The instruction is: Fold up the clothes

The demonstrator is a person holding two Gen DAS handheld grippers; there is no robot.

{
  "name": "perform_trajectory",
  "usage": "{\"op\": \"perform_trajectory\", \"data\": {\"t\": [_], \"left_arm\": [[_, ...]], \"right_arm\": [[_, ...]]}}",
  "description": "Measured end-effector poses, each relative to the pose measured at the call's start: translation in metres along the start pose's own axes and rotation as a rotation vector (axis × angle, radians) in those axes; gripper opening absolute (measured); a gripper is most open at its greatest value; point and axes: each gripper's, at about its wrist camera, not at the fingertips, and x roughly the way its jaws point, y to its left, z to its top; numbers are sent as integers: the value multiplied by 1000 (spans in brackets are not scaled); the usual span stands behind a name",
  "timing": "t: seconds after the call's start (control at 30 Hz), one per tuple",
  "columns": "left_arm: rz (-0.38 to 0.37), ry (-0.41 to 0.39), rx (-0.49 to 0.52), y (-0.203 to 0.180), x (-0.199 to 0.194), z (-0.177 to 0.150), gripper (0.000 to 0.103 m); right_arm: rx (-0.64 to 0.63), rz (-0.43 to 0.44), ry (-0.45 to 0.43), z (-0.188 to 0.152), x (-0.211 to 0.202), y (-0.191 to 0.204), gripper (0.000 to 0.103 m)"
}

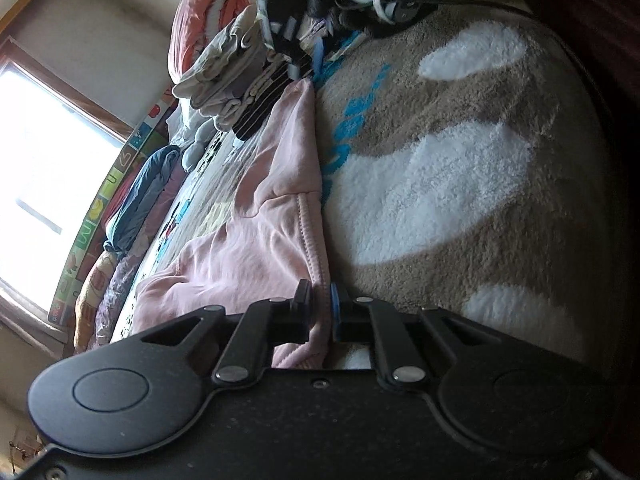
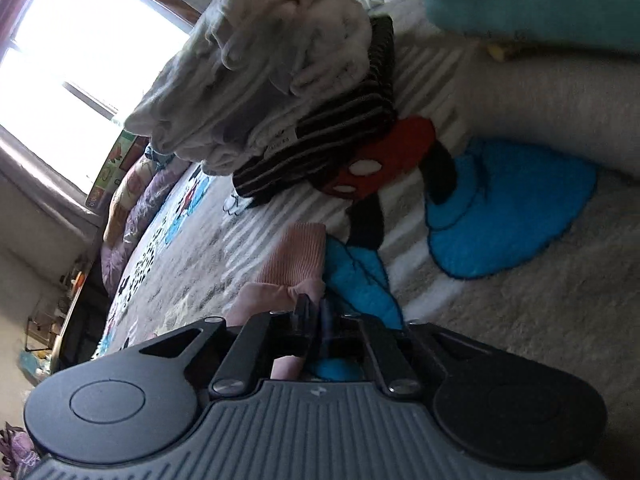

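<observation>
A pink garment [image 1: 256, 232] lies stretched along a fluffy cartoon blanket [image 1: 460, 184] on a bed. My left gripper [image 1: 320, 304] is shut on its stitched hem, the pink cloth pinched between the two fingers. In the right wrist view my right gripper [image 2: 316, 312] is shut on the garment's ribbed pink cuff [image 2: 296, 264], which sticks up past the fingertips. The far end of the garment reaches the other gripper [image 1: 288, 36] at the top of the left wrist view.
A stack of folded clothes [image 2: 272, 92], grey and white over black stripes, sits on the blanket [image 2: 520, 300] just beyond the garment. More bedding, a blue bundle [image 1: 144, 196] and pillows line the wall under a bright window [image 1: 36, 152]. A dark headboard [image 1: 600, 40] edges the bed.
</observation>
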Motion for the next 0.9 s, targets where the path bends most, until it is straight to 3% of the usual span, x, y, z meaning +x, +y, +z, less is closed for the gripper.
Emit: {"op": "perform_trajectory", "data": {"t": [0.07,0.13,0.33,0.4,0.47,0.5,0.57,0.67,0.77,0.9], "left_arm": [[6,3,6,-1,1,1,7],[13,6,10,-3,0,2,7],[22,6,8,-5,-2,1,7],[22,3,5,-5,-4,0,6],[23,0,1,-5,-6,-1,6],[23,-1,0,-5,-6,-2,6],[24,-4,-4,-6,-8,-2,6],[23,-8,-11,-5,-11,-4,6],[0,-10,-47,4,-26,-11,21],[-29,-11,-97,16,-44,-19,38]], "right_arm": [[-112,-18,-48,-7,-16,22,31],[-239,-7,-76,-19,-32,48,31],[-599,289,105,-103,-66,131,28],[-667,320,171,-130,-67,139,28],[-747,167,256,-153,-50,131,26],[-722,149,259,-153,-50,121,19],[-645,159,239,-149,-55,103,19],[-716,117,233,-156,-67,110,20],[-704,98,239,-153,-73,112,25],[-782,127,160,-157,-96,130,27]]}}
